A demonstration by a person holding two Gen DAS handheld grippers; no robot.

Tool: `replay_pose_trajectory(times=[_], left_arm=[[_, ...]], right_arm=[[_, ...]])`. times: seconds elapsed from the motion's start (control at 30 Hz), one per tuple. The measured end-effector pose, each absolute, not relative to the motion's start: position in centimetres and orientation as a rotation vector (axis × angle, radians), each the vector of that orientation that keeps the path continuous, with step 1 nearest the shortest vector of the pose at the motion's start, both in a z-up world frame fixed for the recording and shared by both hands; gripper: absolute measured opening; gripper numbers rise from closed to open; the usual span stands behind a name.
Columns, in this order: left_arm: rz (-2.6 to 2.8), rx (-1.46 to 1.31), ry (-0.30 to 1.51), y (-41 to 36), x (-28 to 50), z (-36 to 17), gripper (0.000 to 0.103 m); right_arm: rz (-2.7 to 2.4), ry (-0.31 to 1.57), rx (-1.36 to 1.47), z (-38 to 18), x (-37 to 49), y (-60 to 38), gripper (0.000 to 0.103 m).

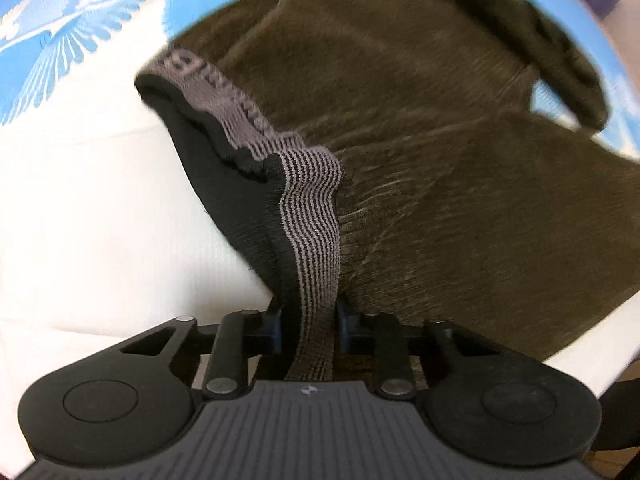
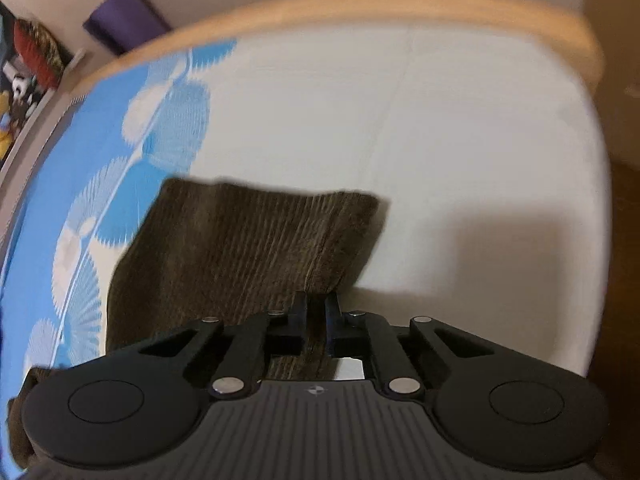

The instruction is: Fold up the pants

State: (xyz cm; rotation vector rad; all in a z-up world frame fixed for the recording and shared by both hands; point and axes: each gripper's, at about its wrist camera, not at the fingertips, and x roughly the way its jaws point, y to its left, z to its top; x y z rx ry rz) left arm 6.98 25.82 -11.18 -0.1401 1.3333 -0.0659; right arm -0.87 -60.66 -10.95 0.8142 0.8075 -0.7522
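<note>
Dark olive-brown pants (image 1: 440, 160) lie spread on a bed, with a grey striped waistband (image 1: 312, 216) and a black lining. My left gripper (image 1: 310, 320) is shut on the waistband, which rises from the jaws and is lifted off the sheet. In the right wrist view, my right gripper (image 2: 316, 312) is shut on a ribbed brown part of the pants (image 2: 248, 248), near a leg end. That cloth hangs in front of the gripper above the bed.
The bed has a white sheet (image 2: 440, 140) and a blue cover with a white fan pattern (image 1: 80, 32). A wooden bed frame (image 2: 360, 4) runs along the far edge. A purple box (image 2: 124, 16) and clutter (image 2: 32, 56) lie beyond it.
</note>
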Motion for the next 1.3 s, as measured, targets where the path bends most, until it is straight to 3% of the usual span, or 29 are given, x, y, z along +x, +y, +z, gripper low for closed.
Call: replay_pose_trajectory(times=[0.17,0.33,0.5,0.6,0.93,1.2,1.3], left_arm=[[-0.087,-0.176,1.222,28.2,4.7,-7.9,0.024],[-0.018,-0.134,1.373,28.9,4.1,-10.5,0.027],[0.038,-0.168,1.285,29.1,3.4,-8.3,0.031],[0.070,-0.157,1.248,28.9,3.2,-7.5,0.031],[0.099,-0.165,1.136,29.4,4.4,-6.1,0.031],[0.110,-0.154,1.020,26.6,6.9,-4.5,0.033],[0.101,-0.140,0.964,24.6,8.0,-3.6,0.042]], right_arm=[[-0.813,0.856,0.795,-9.1,-3.4,-59.5,0.007],[-0.739,1.072,0.785,-12.3,-3.7,-59.6,0.011],[-0.797,0.920,0.585,-8.0,-3.8,-58.2,0.015],[-0.736,0.831,0.541,-6.2,-3.3,-56.8,0.025],[-0.397,0.623,0.506,-3.1,0.7,-50.2,0.024],[-0.209,0.637,0.445,-2.7,5.2,-44.6,0.033],[-0.136,0.645,0.394,-2.8,6.9,-42.2,0.034]])
